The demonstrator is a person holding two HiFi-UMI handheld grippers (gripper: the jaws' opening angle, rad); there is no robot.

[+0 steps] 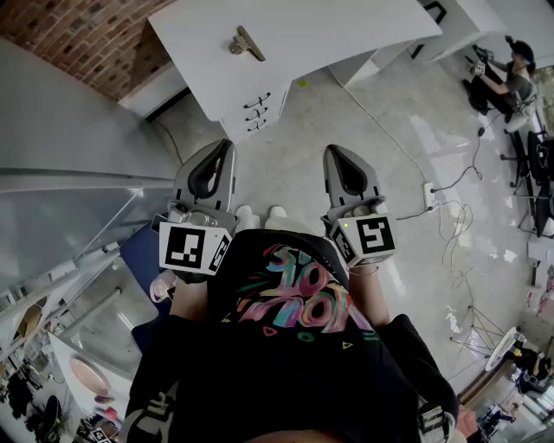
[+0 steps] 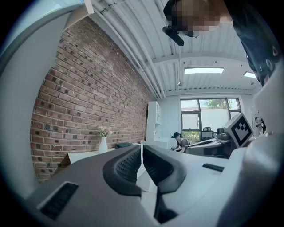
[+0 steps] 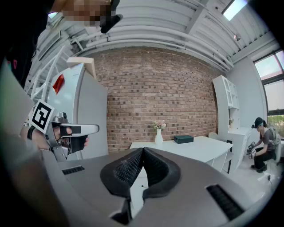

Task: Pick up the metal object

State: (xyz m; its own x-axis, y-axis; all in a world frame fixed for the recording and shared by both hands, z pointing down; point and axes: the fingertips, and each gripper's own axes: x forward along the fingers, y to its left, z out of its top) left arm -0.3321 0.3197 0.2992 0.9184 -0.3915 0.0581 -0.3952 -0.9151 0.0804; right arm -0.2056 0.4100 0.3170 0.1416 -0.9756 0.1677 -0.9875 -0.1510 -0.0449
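— Where is the metal object?
— One piece, lying on the white bench, well ahead of both tools. Only the head view shows it, and it is small there: clip-like, but I can't tell its exact kind.
— And the tools?
— Two. The left hand-held gripper has its jaws pressed together with nothing between them. The right hand-held gripper is closed and empty the same way. Both are held close to the body.
— Anything cut off?
— The bench's far end runs past the head view's top edge. Its front carries three drawer handles. The right gripper view shows one vase and one dark box on the bench. One seated person is partly cropped.
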